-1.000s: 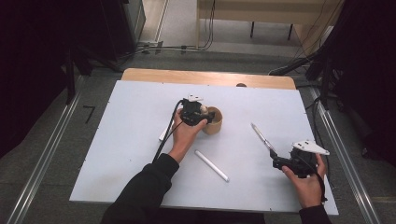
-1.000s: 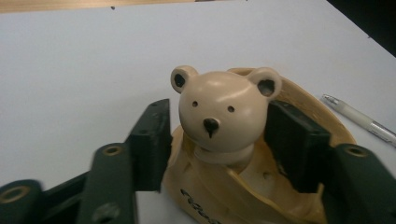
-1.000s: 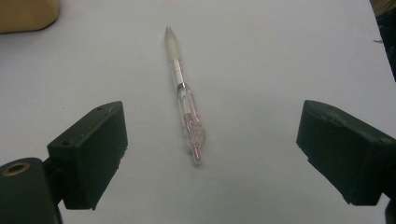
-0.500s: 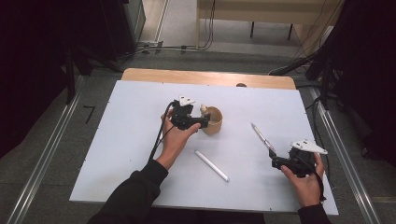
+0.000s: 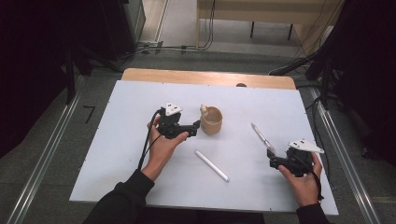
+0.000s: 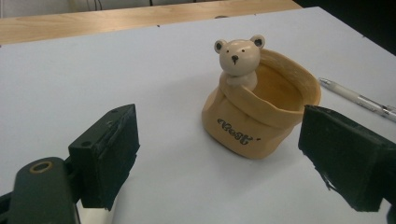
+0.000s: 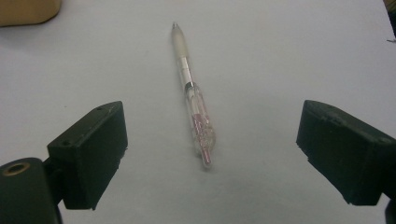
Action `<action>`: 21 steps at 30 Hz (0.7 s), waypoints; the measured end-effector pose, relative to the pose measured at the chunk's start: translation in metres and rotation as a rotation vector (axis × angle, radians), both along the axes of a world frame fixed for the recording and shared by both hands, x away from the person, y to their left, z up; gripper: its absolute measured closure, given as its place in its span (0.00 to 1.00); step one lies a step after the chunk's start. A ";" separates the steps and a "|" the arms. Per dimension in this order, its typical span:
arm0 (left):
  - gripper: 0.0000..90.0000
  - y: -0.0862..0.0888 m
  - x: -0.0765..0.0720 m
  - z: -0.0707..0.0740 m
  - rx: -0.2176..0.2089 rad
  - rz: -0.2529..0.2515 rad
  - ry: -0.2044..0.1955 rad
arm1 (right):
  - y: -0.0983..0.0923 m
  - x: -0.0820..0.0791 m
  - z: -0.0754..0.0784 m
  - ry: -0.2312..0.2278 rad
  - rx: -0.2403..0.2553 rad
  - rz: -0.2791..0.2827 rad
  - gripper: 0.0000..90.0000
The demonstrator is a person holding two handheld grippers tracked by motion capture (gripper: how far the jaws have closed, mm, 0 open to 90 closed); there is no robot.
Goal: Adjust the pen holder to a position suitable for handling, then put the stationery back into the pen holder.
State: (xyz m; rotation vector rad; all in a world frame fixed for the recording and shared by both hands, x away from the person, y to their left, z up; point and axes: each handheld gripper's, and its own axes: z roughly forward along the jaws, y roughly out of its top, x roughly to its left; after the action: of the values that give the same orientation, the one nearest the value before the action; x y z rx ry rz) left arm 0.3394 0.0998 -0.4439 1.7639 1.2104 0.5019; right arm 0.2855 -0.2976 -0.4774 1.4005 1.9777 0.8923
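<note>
Bear pen pot (image 6: 261, 109) ahead of left claw (image 6: 233, 163), pen (image 7: 194, 100) ahead of right claw (image 7: 210, 158): both are being approached, jaws apart; closing likely needed next.

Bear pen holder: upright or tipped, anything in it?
Upright. The bear pen holder stands on its base on the white table, mouth up, in the left gripper view. The visible interior looks empty; its bottom is hidden.

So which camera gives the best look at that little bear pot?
The left gripper view: the bear pot sits close, with its bear face and lettering clear. The high view shows it small beside the left gripper. The right gripper view catches just a corner.
</note>
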 end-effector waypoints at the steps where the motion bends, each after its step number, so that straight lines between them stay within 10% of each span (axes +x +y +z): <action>1: 0.15 0.002 -0.002 0.000 -0.007 0.005 0.000 | 0.000 0.000 0.000 0.000 0.001 0.000 0.08; 21: 0.11 0.057 -0.033 -0.011 -0.014 0.082 0.021 | 0.004 -0.001 0.000 -0.004 0.032 0.022 0.08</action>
State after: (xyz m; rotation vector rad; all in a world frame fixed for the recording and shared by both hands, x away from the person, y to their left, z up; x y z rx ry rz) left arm 0.3060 0.1563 -0.4553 1.7174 1.3016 0.5228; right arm 0.2846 -0.2937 -0.4776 1.3958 1.9878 0.9403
